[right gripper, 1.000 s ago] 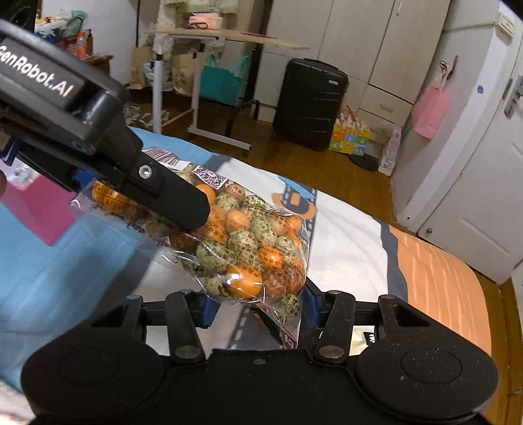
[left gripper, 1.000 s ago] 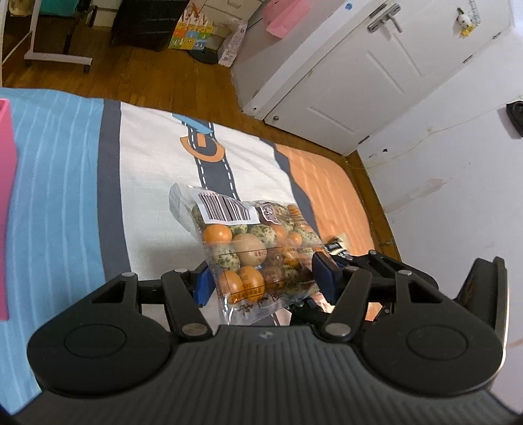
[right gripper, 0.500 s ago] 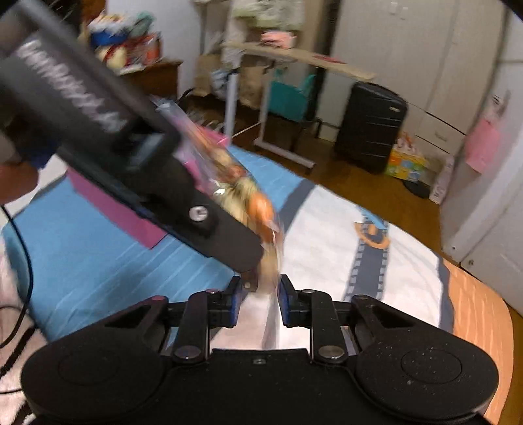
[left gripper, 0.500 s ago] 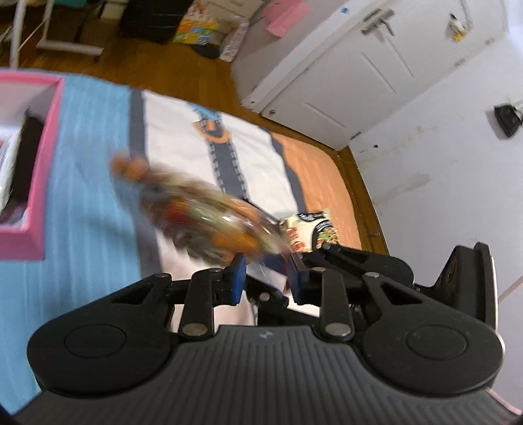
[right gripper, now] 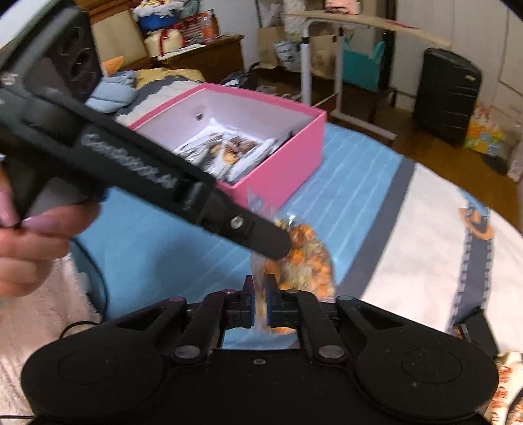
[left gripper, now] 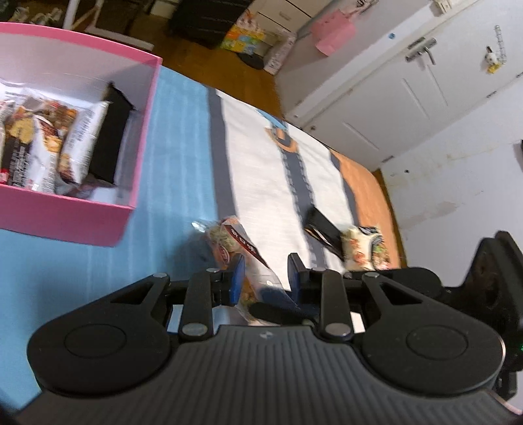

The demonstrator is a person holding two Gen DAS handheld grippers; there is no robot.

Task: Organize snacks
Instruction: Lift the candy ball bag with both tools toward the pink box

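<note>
Covering the bed: striped bedspread (left gripper: 183, 183).

A blue striped bedspread (left gripper: 170, 137) is covering the left and middle of the left wrist frame, running into a white panel with a grey road print (left gripper: 294, 170) and an orange band (left gripper: 369, 193) toward the right. A white double door (left gripper: 408, 94) is filling the upper right of that frame, with a pink bag (left gripper: 333, 27) hanging at the top centre. In the right wrist frame, a black suitcase (right gripper: 446, 91) is standing at the upper right on the wooden floor (right gripper: 425, 147). A white-legged side table (right gripper: 356, 24) is standing at the top centre, just beside a teal bag (right gripper: 364, 67). A wooden dresser (right gripper: 209, 59) is sitting at the upper left, cluttered on top.
</note>
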